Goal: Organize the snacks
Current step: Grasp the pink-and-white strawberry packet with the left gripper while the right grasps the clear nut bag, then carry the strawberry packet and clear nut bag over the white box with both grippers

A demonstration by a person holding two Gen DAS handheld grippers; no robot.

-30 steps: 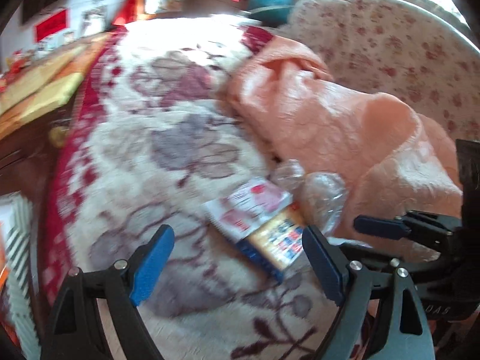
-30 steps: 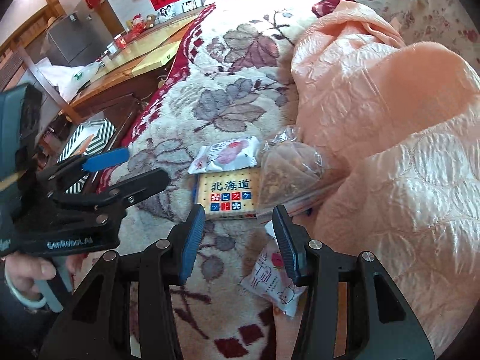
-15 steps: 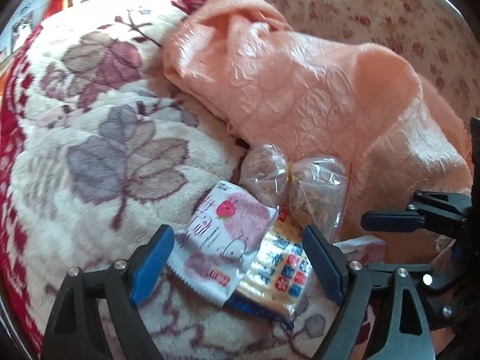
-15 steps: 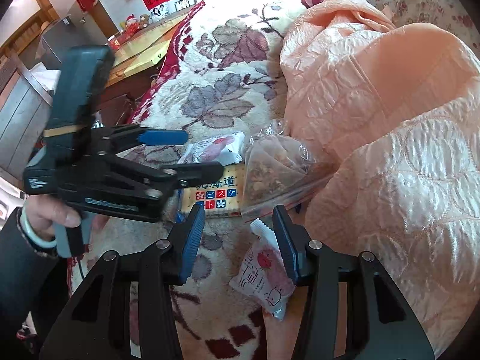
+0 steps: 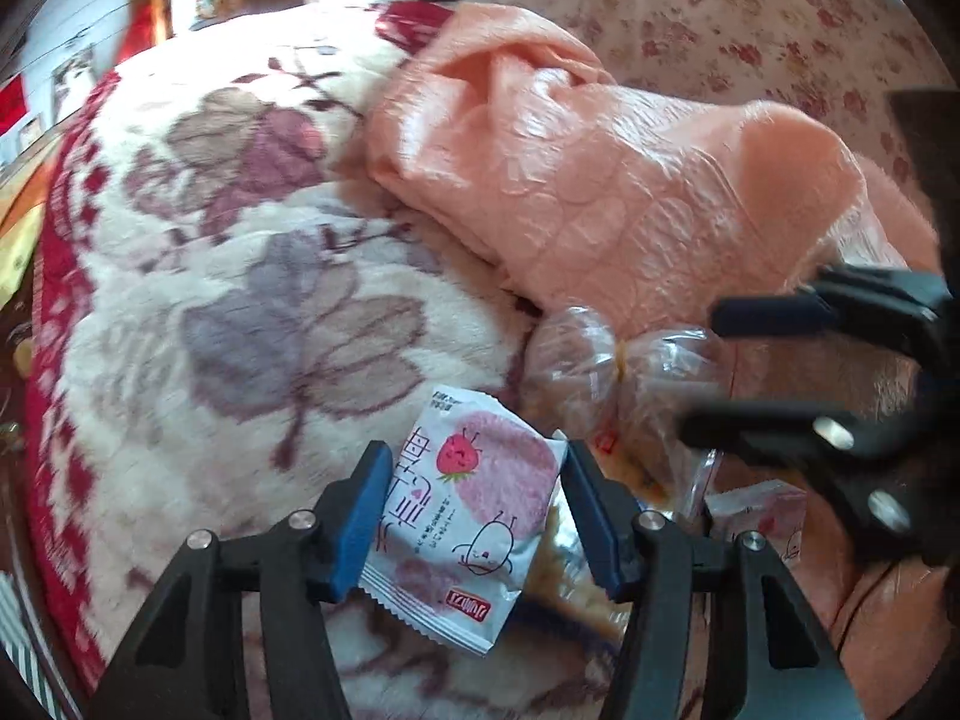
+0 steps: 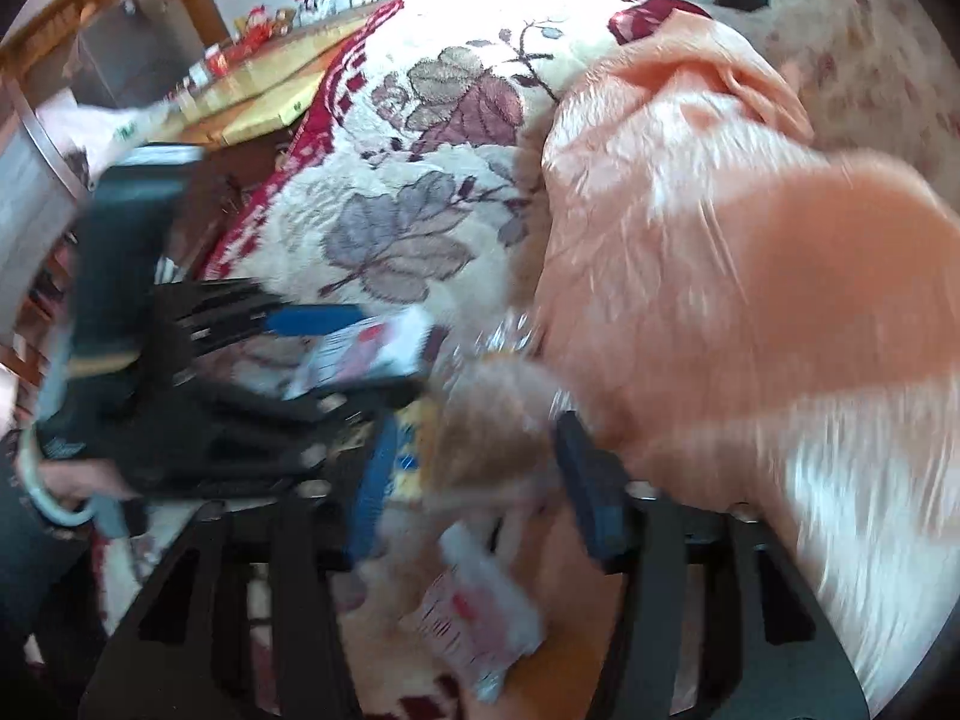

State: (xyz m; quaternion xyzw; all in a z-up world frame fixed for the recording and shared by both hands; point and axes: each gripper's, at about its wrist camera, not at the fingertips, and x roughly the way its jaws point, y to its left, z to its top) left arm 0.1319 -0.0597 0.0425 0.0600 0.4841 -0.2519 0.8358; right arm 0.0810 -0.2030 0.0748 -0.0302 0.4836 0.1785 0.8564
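Floral fleece blanket [image 5: 180, 276] bears the snacks beside a peach quilt [image 5: 600, 192]. Left gripper [image 5: 474, 516] brackets the strawberry packet [image 5: 462, 510], apparently pinching it, long axis running away between the pads. Right gripper [image 6: 474, 486], blurred, gapes around the clear bag [image 6: 492, 420].

Left tongs [image 5: 474, 510]: black plastic arms, blue pads, silver screw heads.
Right tongs [image 6: 474, 480]: same black frame, blue pads; blurred.
Left hand [image 6: 78, 474]: bare skin, pale bangle at wrist, dark sleeve.
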